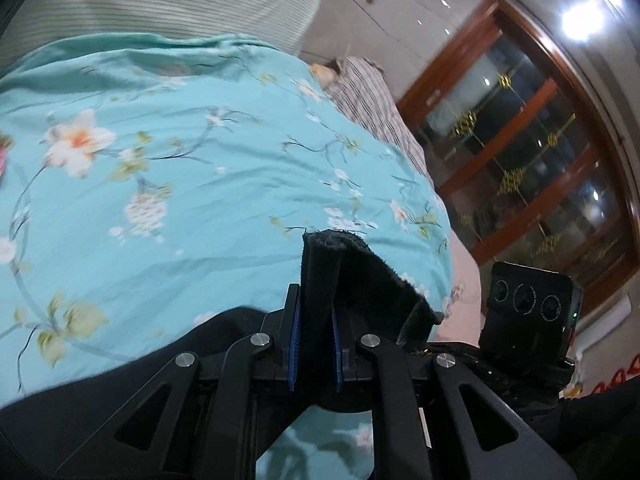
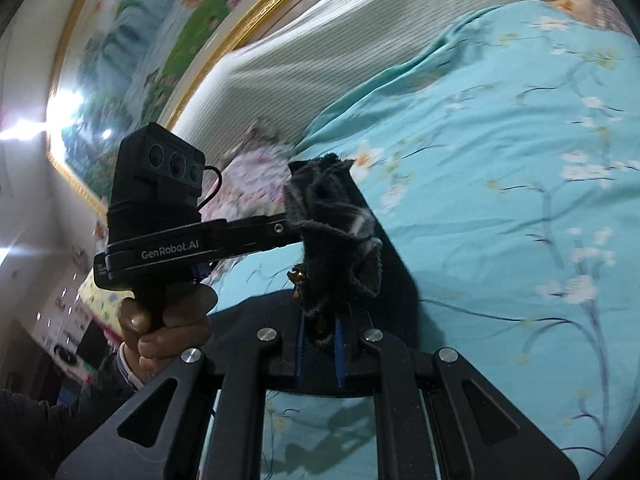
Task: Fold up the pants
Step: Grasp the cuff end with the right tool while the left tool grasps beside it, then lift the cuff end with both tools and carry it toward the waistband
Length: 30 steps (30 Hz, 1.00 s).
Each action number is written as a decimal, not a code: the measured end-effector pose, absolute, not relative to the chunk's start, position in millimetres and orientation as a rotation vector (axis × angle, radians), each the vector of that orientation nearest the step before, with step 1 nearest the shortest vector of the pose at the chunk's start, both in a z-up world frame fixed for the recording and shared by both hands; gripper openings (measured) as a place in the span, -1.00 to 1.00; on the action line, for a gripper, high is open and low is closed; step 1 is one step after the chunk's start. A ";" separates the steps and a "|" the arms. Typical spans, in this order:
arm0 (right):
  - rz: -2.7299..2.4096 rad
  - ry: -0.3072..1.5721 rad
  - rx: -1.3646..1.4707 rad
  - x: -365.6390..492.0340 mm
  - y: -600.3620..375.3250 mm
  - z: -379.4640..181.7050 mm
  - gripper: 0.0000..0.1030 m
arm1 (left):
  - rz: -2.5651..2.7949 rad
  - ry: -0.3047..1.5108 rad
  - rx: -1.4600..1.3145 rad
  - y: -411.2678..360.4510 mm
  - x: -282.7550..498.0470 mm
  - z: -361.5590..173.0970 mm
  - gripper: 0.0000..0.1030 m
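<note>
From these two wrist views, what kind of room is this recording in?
Most likely a bedroom at home: a bed with a teal floral quilt, a ribbed white pillow against the wall, and a gold-framed landscape picture above it.

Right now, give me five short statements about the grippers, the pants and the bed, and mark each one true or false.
1. The left gripper is shut on black pants fabric. True.
2. The right gripper is open and holds nothing. False: it is shut on bunched black pants fabric.
3. The bedspread is plain red. False: it is turquoise with a flower print.
4. The right wrist view shows the left gripper beside the bunched fabric, with a hand around its handle. True.
5. A gold-framed picture hangs behind the bed. True.
</note>
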State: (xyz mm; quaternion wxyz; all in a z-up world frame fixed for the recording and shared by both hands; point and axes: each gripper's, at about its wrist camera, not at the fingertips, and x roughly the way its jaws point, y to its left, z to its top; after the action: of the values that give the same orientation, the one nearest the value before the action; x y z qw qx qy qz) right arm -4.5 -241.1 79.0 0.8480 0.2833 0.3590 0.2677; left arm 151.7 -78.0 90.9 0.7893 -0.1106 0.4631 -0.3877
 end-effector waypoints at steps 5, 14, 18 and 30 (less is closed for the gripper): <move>0.636 0.806 0.556 5.3 -205.2 69.9 -0.76 | -0.771 0.994 -0.315 -32.8 138.7 77.7 -0.78; 0.708 0.916 0.481 11.5 -154.1 41.1 -0.75 | -0.652 1.032 -0.416 25.2 124.2 36.2 -0.83; 0.720 0.957 0.455 15.5 -141.2 28.1 -0.73 | -0.614 1.051 -0.447 37.6 122.2 19.1 -0.83; 0.759 1.026 0.372 16.9 -110.1 8.6 -0.10 | -0.487 1.094 -0.540 70.7 111.5 -16.1 -0.80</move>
State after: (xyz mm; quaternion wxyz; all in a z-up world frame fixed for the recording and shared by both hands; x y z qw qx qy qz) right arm 16.9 -110.1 8.6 0.7872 0.1728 0.4759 0.3521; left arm 111.5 70.7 -16.1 0.7919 -0.2508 0.5087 -0.2263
